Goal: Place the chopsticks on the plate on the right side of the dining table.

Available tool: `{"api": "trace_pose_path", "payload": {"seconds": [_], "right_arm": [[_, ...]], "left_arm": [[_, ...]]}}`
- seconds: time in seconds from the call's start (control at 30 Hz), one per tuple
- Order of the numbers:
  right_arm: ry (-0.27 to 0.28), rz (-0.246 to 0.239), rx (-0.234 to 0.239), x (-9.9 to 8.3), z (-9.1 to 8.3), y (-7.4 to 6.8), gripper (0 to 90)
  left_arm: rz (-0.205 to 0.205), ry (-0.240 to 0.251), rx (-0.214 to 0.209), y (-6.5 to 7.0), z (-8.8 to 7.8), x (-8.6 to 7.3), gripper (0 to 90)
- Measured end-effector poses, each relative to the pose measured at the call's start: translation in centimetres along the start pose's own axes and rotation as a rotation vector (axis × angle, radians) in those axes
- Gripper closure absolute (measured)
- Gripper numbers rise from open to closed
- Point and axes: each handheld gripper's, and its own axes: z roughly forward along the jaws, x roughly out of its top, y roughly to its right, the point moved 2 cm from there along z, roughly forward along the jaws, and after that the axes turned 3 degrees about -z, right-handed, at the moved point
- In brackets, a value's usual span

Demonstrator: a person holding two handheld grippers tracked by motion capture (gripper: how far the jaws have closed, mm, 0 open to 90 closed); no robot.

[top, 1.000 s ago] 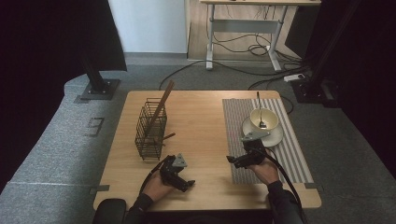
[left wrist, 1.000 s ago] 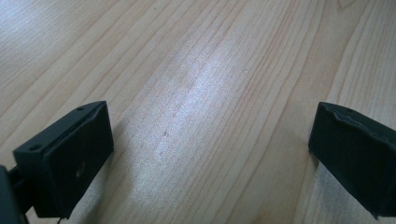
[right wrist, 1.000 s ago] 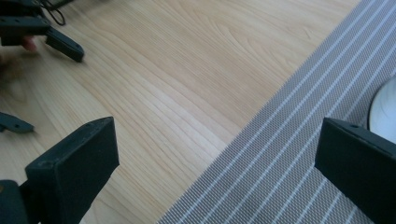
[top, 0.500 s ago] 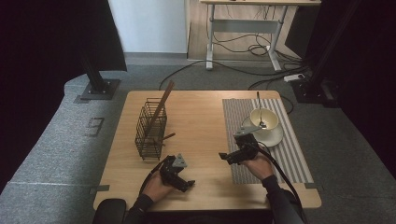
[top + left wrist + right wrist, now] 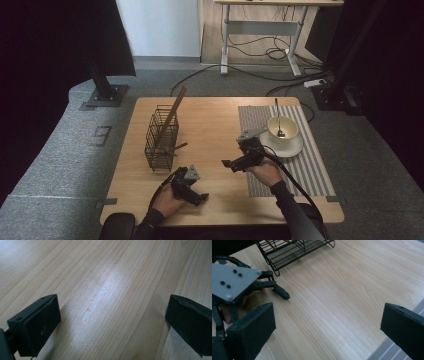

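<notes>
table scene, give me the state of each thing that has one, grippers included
left gripper: open, empty, low over bare wood
right gripper: open, empty, beside the cup
wire basket: upright, wooden utensil leaning out of it
cup: upright on saucer
spoon: standing in the cup
striped mat: flat under the saucer

The left claw [image 5: 112, 325] stands wide open, its two black jaws far apart with nothing between them. One jaw rises at the lower left of the frame, the other at the lower right edge. Behind and between them lies the pale wooden worktop [image 5: 107, 277], its grain running diagonally from the lower left toward the upper right. A soft patch of glare sits near the middle of the frame.
</notes>
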Motion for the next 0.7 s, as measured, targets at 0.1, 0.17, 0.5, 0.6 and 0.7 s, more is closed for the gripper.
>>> {"api": "trace_pose_path", "payload": {"seconds": [0.1, 0.17, 0.5, 0.6, 0.7], "right_arm": [[0.007, 0.011, 0.023, 0.6, 0.3, -0.3, 0.0], [0.007, 0.004, 0.025, 1.0, 0.4, -0.5, 0.0], [0.009, -0.045, 0.048, 3.5, 1.2, -1.9, 0.0], [0.001, -0.066, 0.055, 4.1, 1.5, -2.4, 0.0], [-0.004, -0.095, 0.068, 5.0, 2.0, -3.1, 0.0]], "left_arm": [[0.000, 0.000, 0.000, 0.0, 0.0, 0.0, 0.0], [0.000, 0.000, -0.001, 0.0, 0.0, 0.0, 0.0], [0.001, -0.002, -0.001, 0.0, 0.0, 0.0, 0.0], [0.000, -0.001, -0.001, 0.0, 0.0, 0.0, 0.0], [-0.002, 0.000, -0.001, 0.0, 0.0, 0.0, 0.0]]}}
